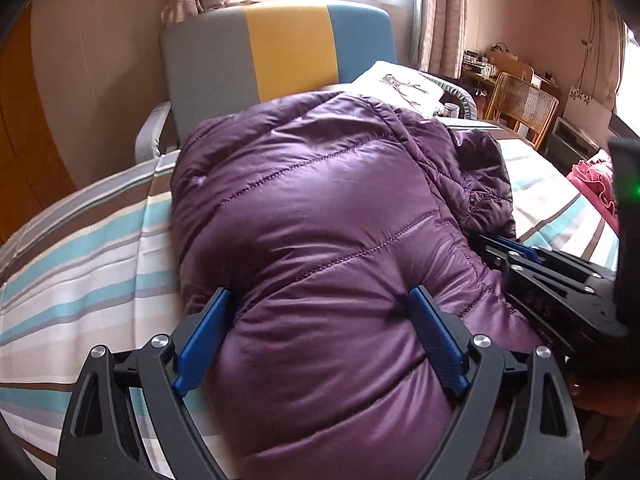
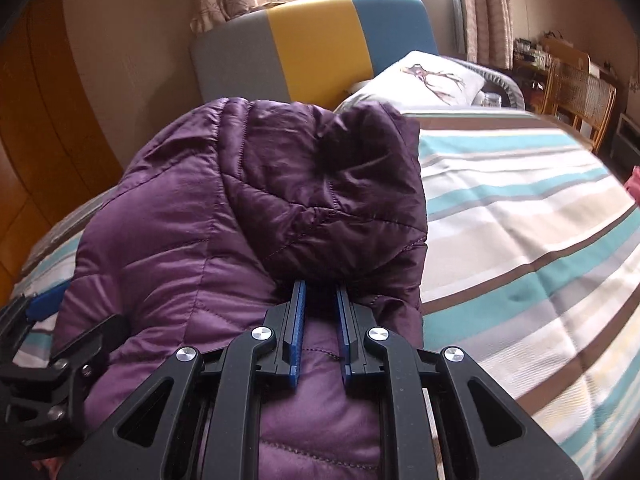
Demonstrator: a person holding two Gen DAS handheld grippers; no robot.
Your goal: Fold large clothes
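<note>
A puffy purple quilted jacket lies bunched on the striped bed. In the left wrist view my left gripper is open, its blue fingers spread wide on either side of a bulge of the jacket. In the right wrist view the jacket fills the left and middle. My right gripper is nearly closed on a fold of the darker hood part, with a narrow gap showing between the pads. The right gripper also shows at the right edge of the left wrist view.
The striped bedsheet spreads to the right. A grey, yellow and blue headboard and a white pillow are at the far end. A wicker chair and a pink cloth are at the right.
</note>
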